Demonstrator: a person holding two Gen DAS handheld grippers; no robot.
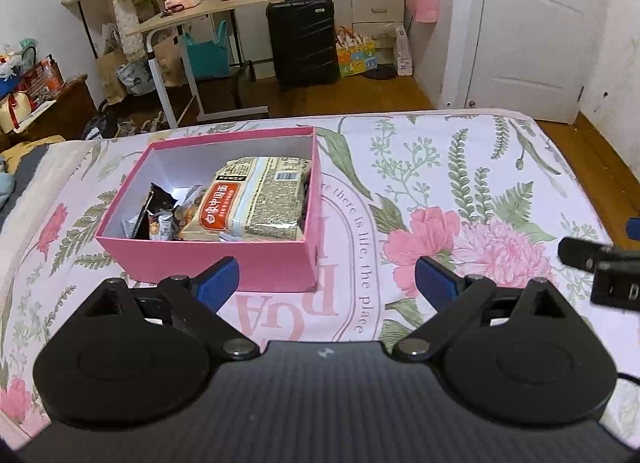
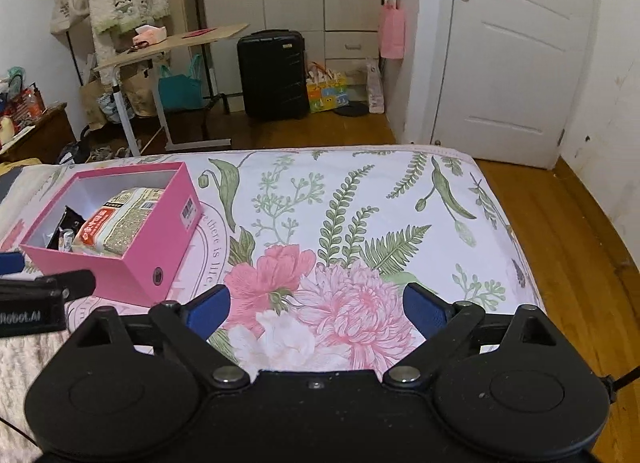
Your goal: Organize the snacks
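A pink box (image 1: 224,259) stands open on the flowered bedsheet (image 1: 460,183). Inside it lie a large beige noodle pack (image 1: 256,199) with a red label and several small dark snack packets (image 1: 160,211). My left gripper (image 1: 326,283) is open and empty, just in front of the box's near wall. In the right wrist view the box (image 2: 132,263) is at the left with the noodle pack (image 2: 116,223) inside. My right gripper (image 2: 316,313) is open and empty above the sheet's pink flowers, to the right of the box.
The bed's far edge (image 2: 360,149) drops to a wooden floor (image 2: 560,223). Beyond stand a black suitcase (image 1: 302,39), a rolling side table (image 1: 200,15), bags and a white door (image 1: 540,23). The right gripper's body (image 1: 604,267) shows at the left view's right edge.
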